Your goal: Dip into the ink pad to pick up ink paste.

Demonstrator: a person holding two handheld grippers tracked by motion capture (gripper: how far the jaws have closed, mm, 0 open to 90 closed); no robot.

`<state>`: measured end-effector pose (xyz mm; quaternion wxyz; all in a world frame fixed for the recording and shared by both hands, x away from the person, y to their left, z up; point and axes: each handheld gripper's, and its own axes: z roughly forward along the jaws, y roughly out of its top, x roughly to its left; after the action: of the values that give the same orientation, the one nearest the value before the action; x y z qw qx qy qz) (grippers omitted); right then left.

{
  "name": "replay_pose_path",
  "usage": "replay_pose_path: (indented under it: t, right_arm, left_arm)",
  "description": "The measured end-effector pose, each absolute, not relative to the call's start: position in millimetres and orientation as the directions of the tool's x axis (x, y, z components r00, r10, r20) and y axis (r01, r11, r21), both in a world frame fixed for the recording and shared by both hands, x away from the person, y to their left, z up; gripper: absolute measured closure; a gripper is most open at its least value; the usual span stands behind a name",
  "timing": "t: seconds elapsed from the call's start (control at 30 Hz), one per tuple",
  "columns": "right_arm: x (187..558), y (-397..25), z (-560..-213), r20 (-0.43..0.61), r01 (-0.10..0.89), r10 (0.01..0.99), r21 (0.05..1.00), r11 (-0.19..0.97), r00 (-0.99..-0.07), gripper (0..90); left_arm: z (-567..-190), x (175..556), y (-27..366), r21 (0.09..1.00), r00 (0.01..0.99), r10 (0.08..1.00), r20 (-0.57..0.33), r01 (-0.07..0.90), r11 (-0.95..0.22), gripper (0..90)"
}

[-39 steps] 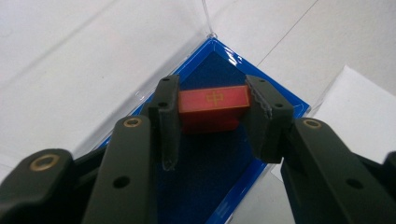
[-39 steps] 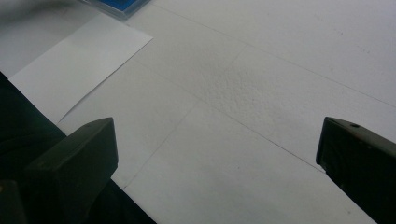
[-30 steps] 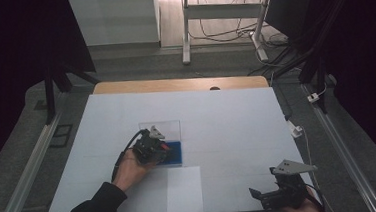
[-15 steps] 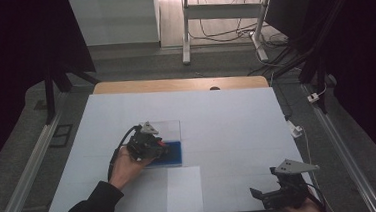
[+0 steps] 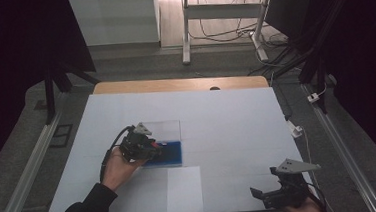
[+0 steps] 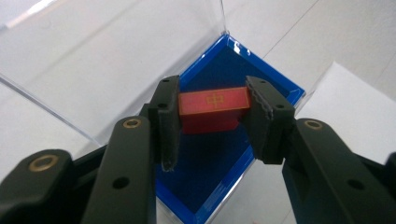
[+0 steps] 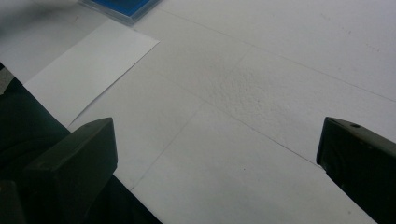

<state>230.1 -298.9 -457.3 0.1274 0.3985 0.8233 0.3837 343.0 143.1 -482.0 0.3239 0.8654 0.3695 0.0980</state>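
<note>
My left gripper [image 6: 213, 122] is shut on a small red block [image 6: 213, 103] with a gold mark on its top face. It holds the block just above the blue-lined base [image 6: 219, 163] of a clear plastic case, whose transparent lid [image 6: 116, 56] stands open behind. In the high view the left gripper [image 5: 154, 147] sits at the left end of the blue base [image 5: 172, 153], left of the table's middle. My right gripper [image 5: 263, 195] hovers at the front right edge of the table, and its jaws [image 7: 217, 140] stand wide open over bare white surface with nothing between them.
A white paper sheet [image 5: 183, 189] lies in front of the case, also seen in the right gripper view as a paper sheet [image 7: 88, 60]. The table [image 5: 227, 128] is covered in white. A white plug and cable [image 5: 295, 128] lie at its right edge.
The left hand and gripper have drifted a little to the left over the case. The right gripper has stayed in place.
</note>
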Motion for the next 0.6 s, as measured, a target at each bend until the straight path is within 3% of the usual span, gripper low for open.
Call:
replay_pose_path:
  t: [0.43, 0.6]
  right_arm:
    - [229.1, -300.1, -457.5, 0.098, 0.559, 0.753, 0.733, 0.387, -0.651, 0.0]
    - [229.0, -299.5, -457.5, 0.096, 0.559, 0.752, 0.730, 0.393, -0.653, 0.0]
  left_arm:
    - [-495.5, 338.2, 125.3, 0.613, 0.723, 0.691, -0.009, 0.550, -0.567, 58.3]
    - [-498.9, 340.0, 131.7, 0.627, 0.709, 0.702, -0.065, 0.576, -0.524, 58.5]
